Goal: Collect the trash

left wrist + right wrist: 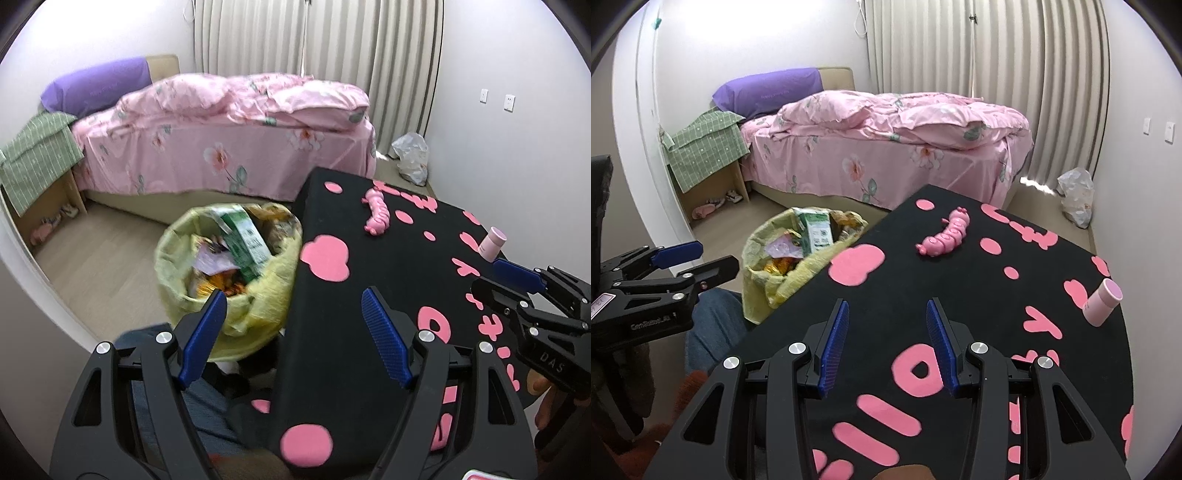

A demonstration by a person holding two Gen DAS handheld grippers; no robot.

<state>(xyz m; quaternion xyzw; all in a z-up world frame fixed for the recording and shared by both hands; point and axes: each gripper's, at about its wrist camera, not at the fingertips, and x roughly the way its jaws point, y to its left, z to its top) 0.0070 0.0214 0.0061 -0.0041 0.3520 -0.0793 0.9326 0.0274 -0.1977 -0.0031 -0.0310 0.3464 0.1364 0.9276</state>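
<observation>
A bin with a yellow bag (225,258) stands on the floor left of the table, filled with wrappers and a green carton (245,240); it also shows in the right wrist view (798,254). My left gripper (295,310) is open and empty, just above the bin's near rim and the table's left edge. My right gripper (886,314) is open and empty over the black table with pink shapes (960,295). A pink caterpillar toy (945,232) and a pink cylinder (1102,301) lie on the table.
A bed with pink floral bedding (886,140) stands behind the table, with a purple pillow (768,90). A nightstand under a green cloth (705,151) is at the left. A white plastic bag (1076,195) lies by the curtain (997,55). The person's knee (713,325) is below the bin.
</observation>
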